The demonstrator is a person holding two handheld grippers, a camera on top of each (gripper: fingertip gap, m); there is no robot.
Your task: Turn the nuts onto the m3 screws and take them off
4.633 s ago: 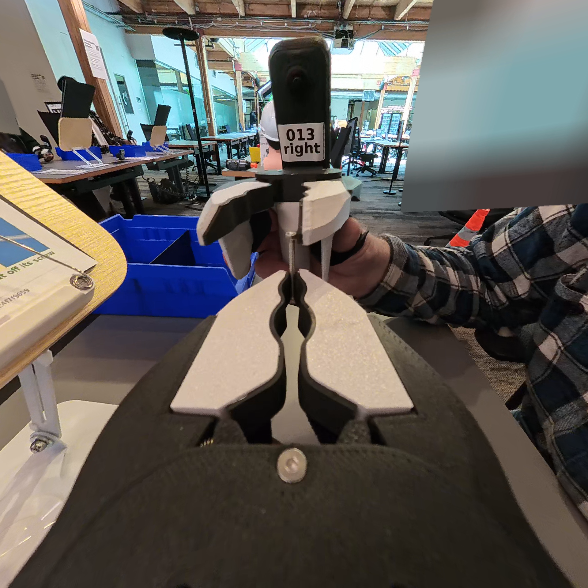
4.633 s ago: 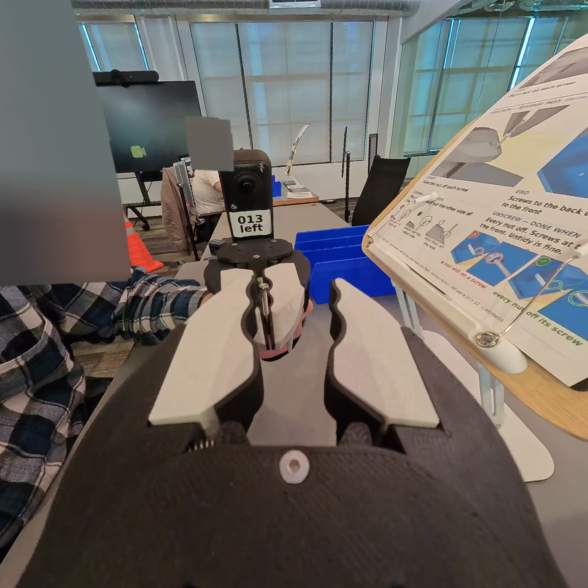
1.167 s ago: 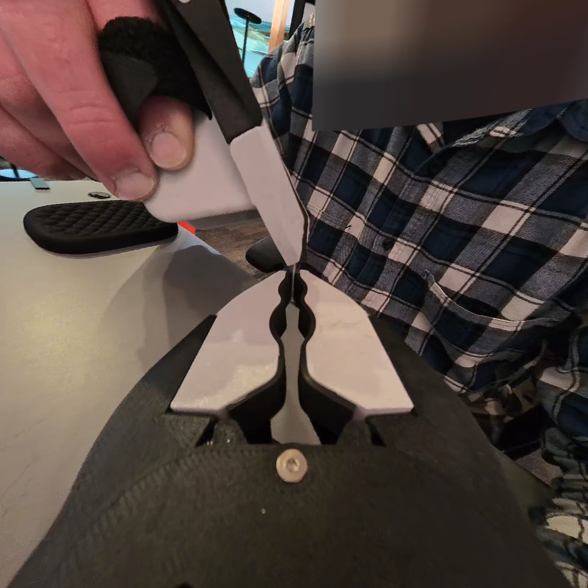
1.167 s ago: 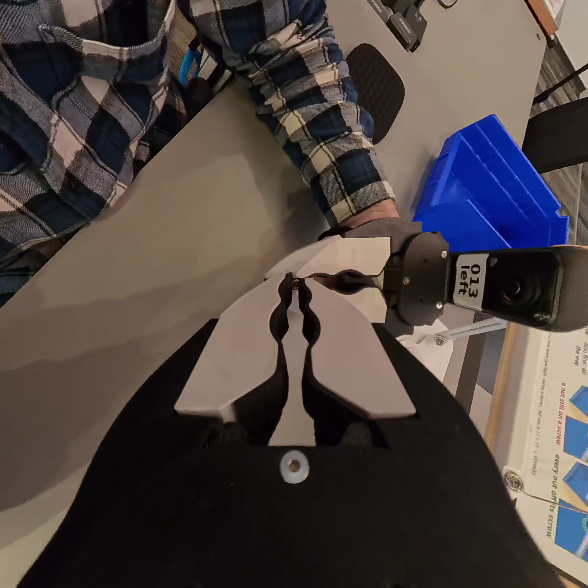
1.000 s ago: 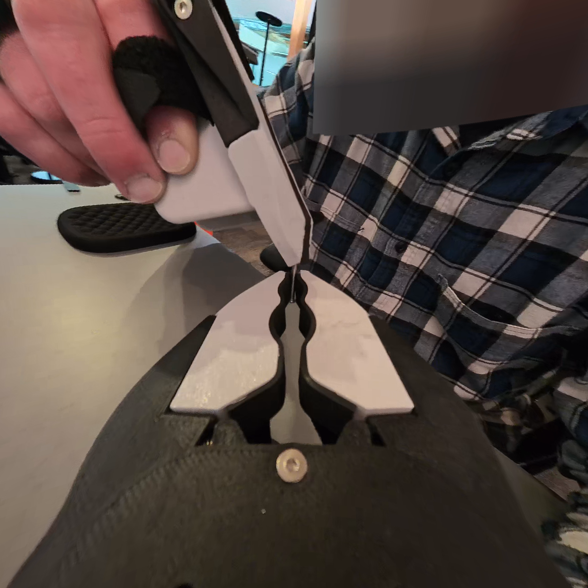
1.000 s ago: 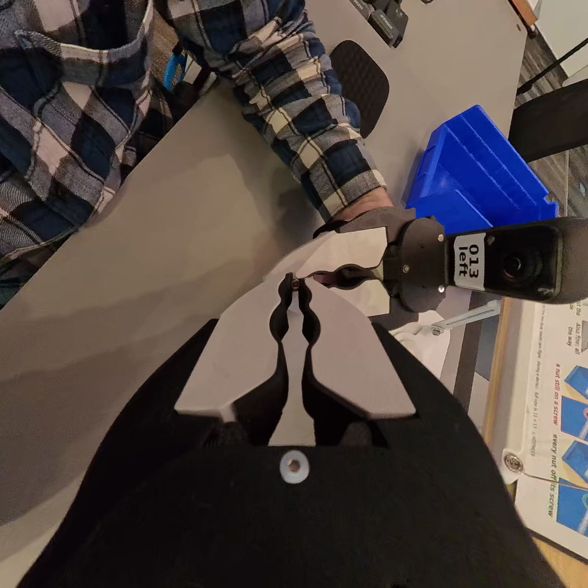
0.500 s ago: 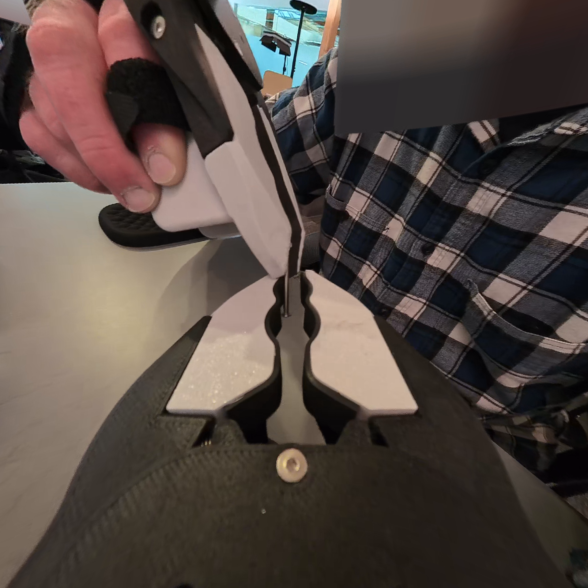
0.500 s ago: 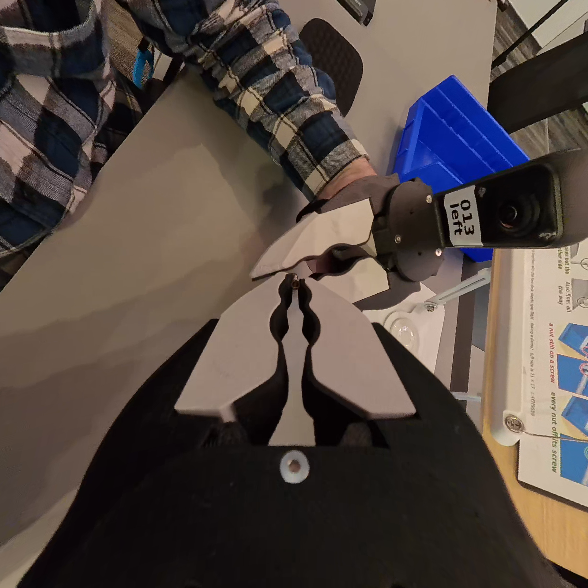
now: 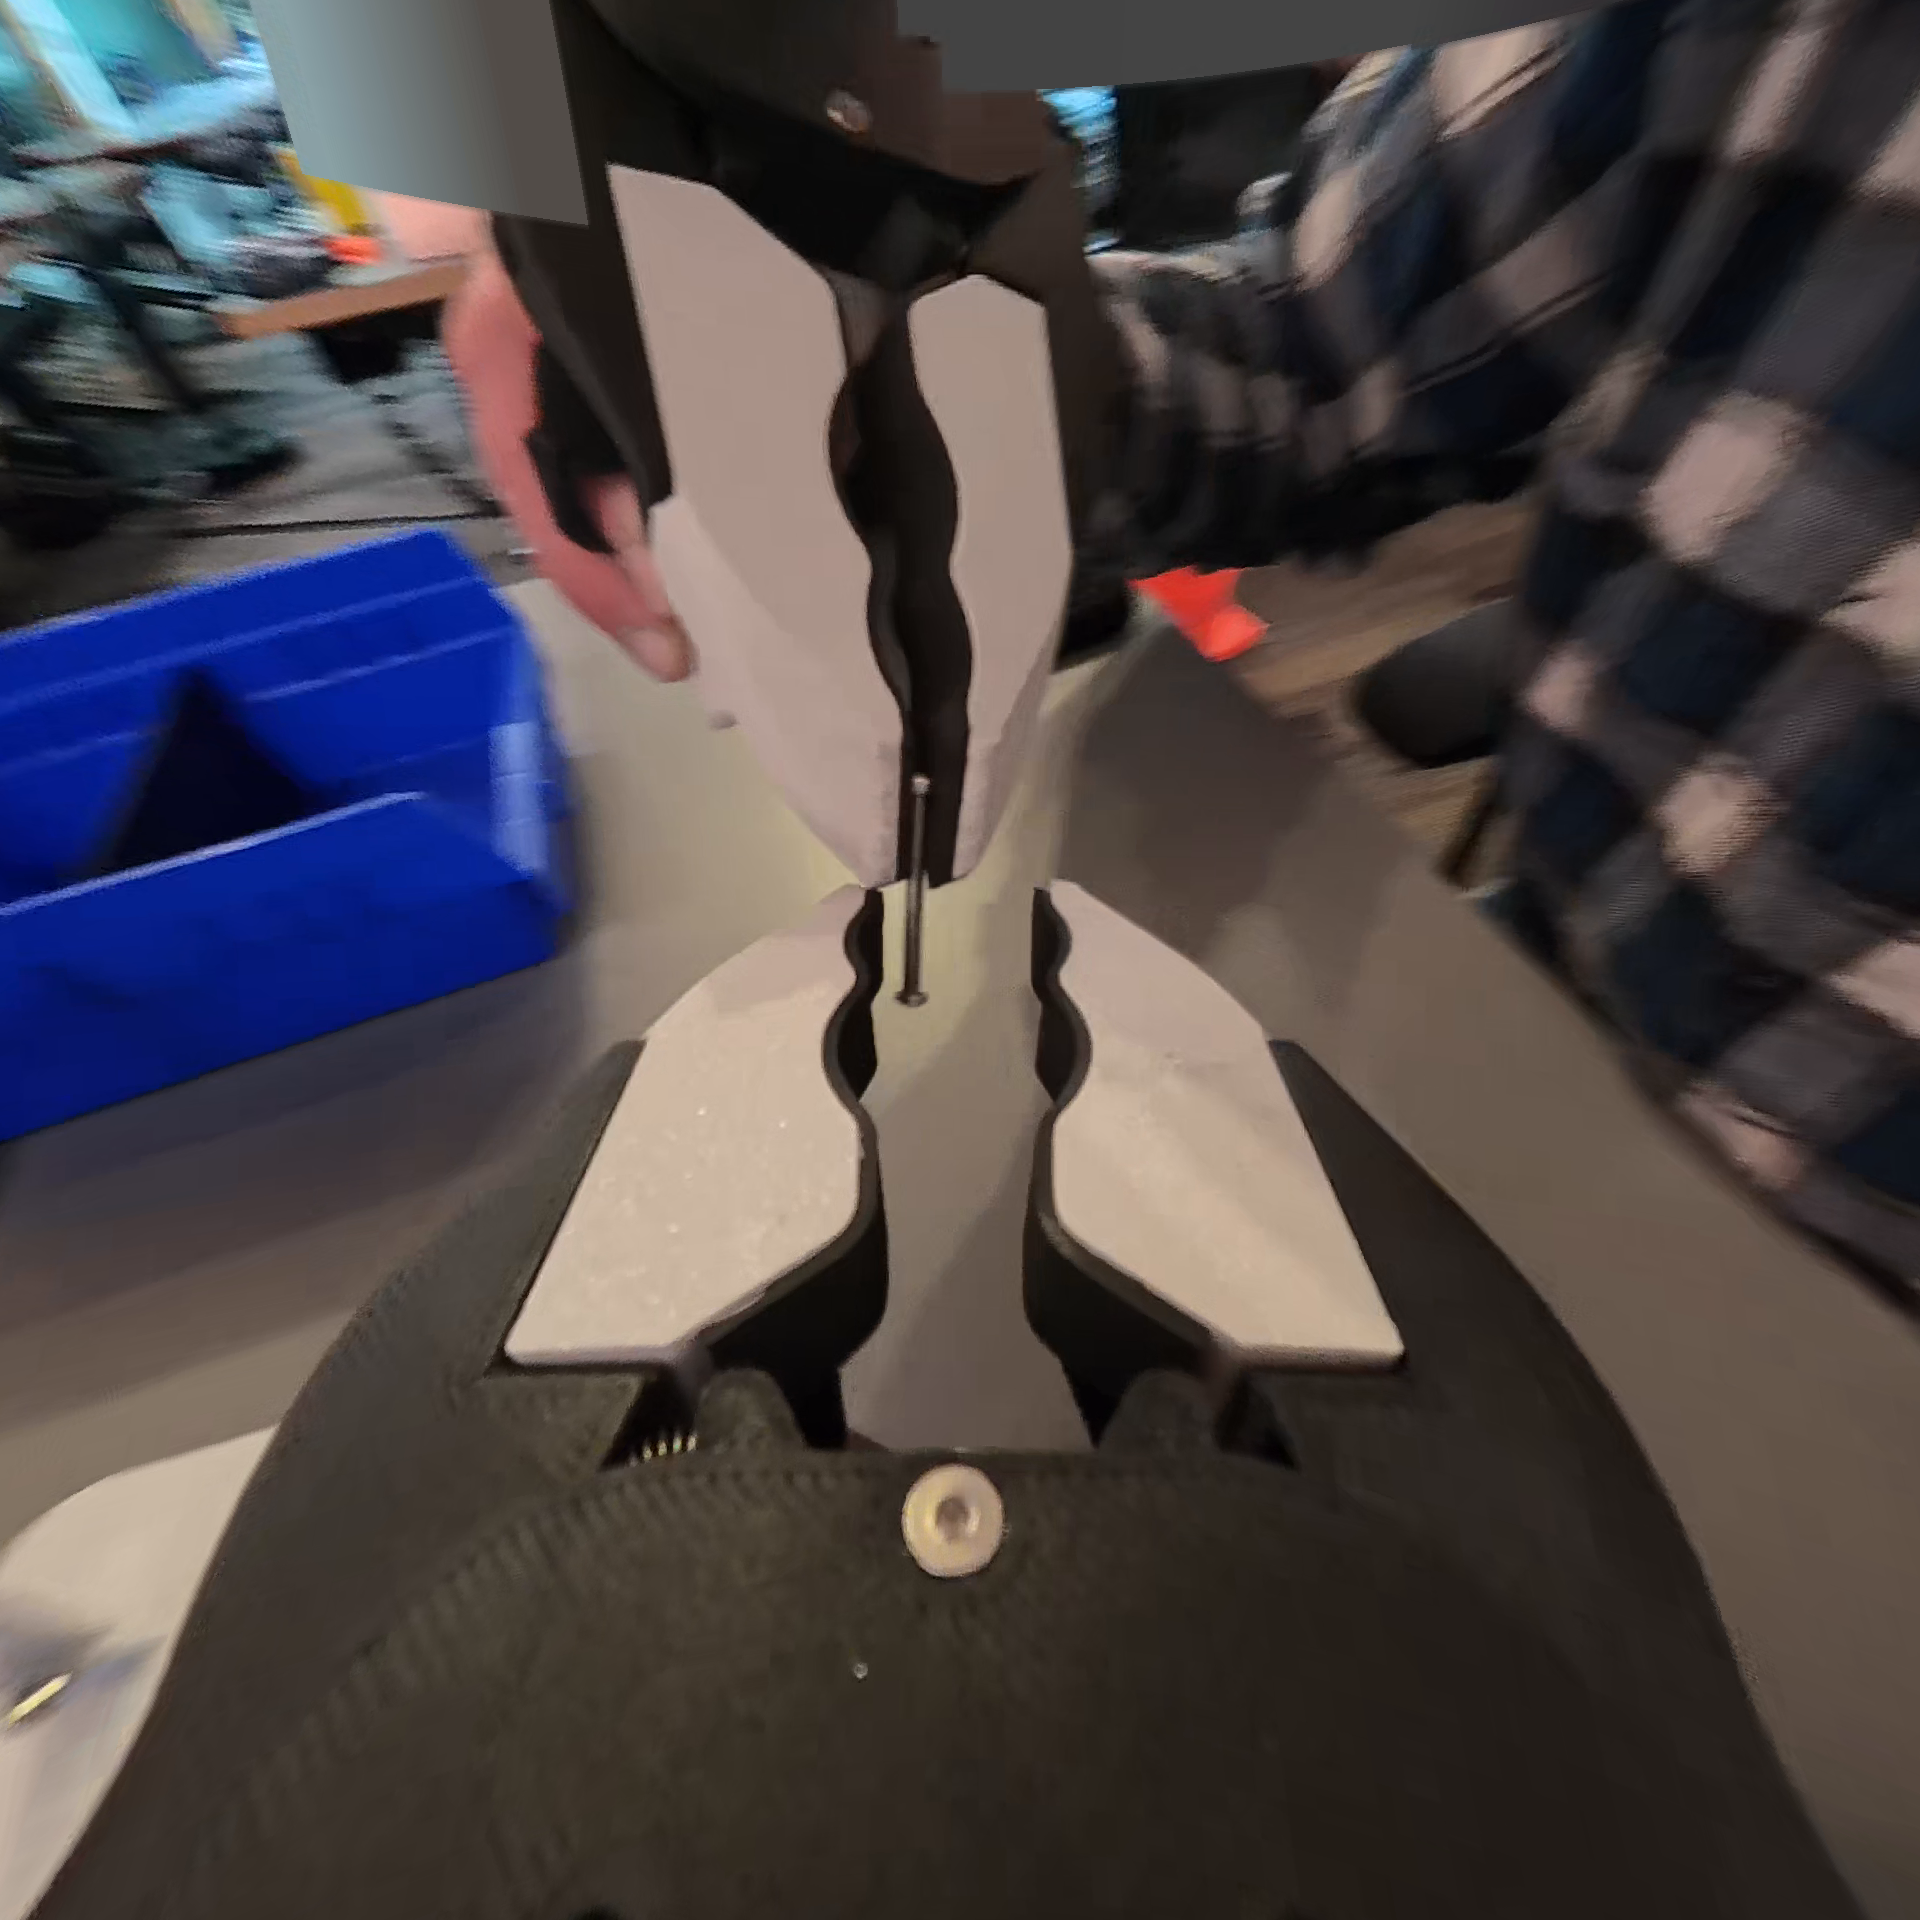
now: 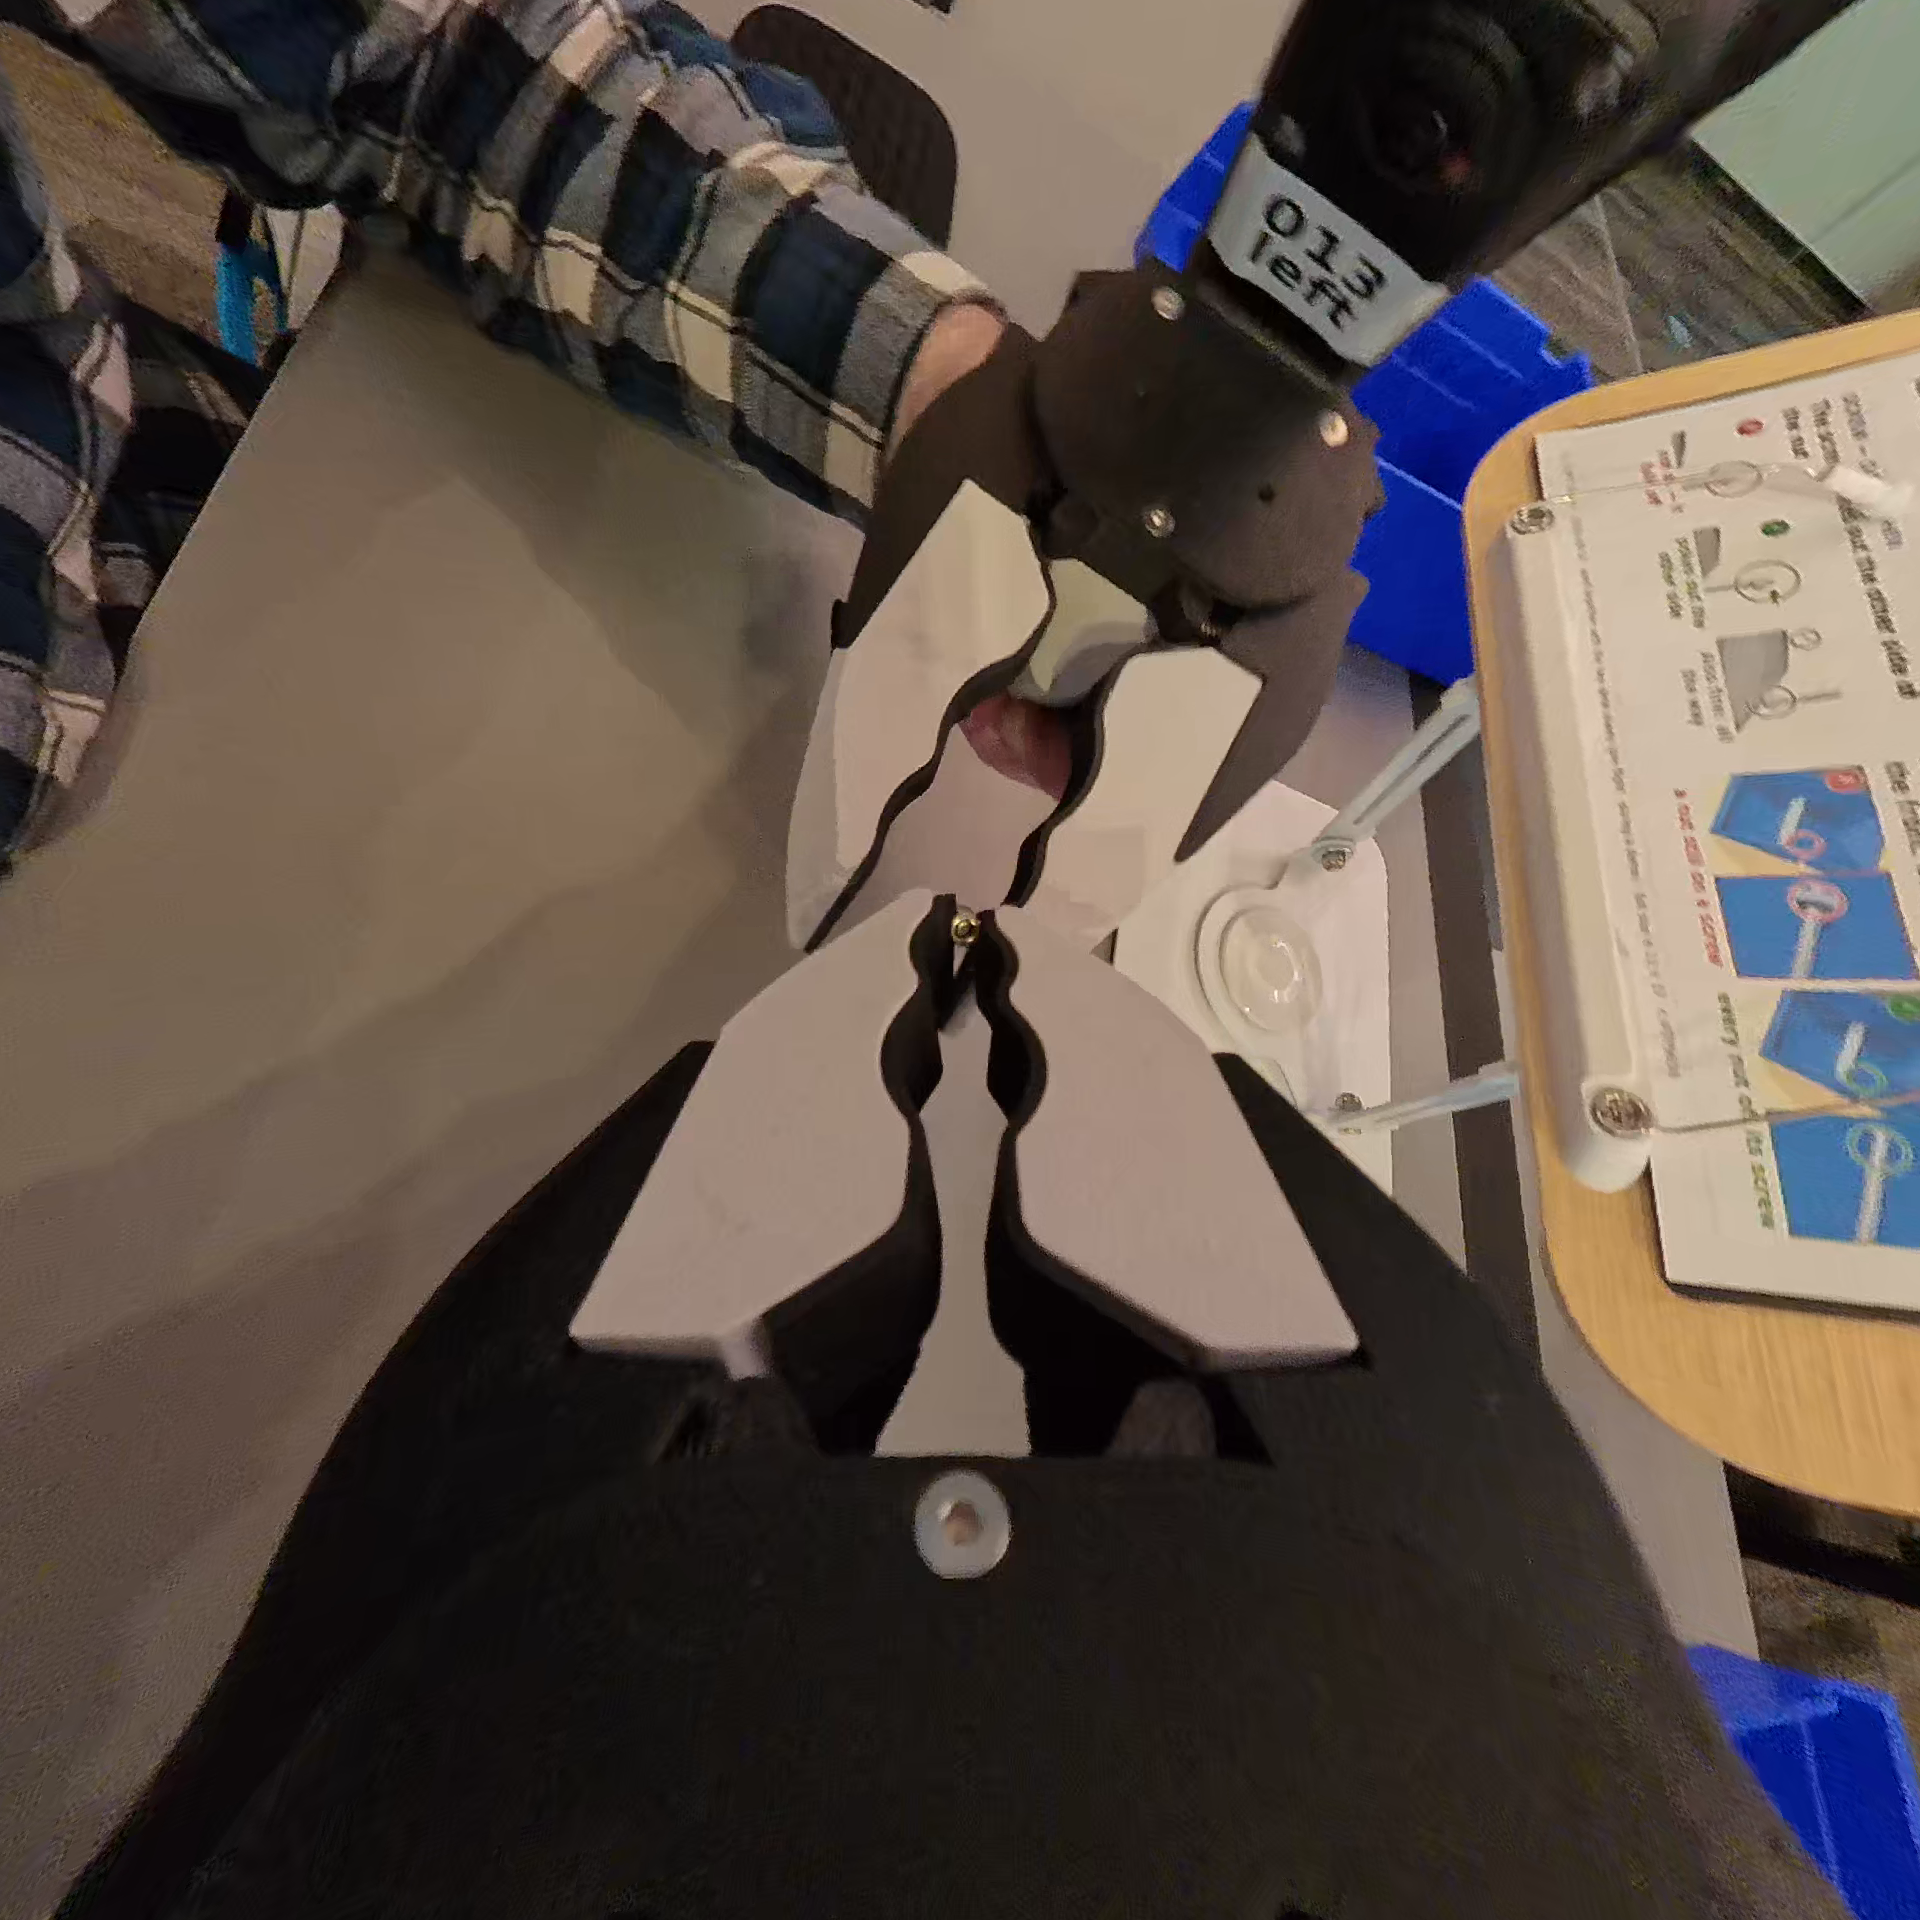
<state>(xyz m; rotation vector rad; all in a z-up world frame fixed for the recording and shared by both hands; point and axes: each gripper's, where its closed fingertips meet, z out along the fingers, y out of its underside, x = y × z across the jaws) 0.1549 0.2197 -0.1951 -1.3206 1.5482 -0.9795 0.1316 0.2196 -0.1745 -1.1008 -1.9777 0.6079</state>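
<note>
Left gripper (image 9: 948,914) held with its fingers spread, pads clear of what stands between them, right gripper (image 10: 967,928) facing it tip to tip, fingers pinched on a thin screw (image 9: 914,894), a hand (image 9: 582,499) wrapped round its handle, plaid sleeve (image 10: 644,208) behind the left one.

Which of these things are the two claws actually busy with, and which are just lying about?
Busy with: right claw, shut on a thin screw; left claw, open around the screw's free end without touching it.
Lying about: blue bin, printed sheet on a wooden stand, black pad, orange cone.
</note>
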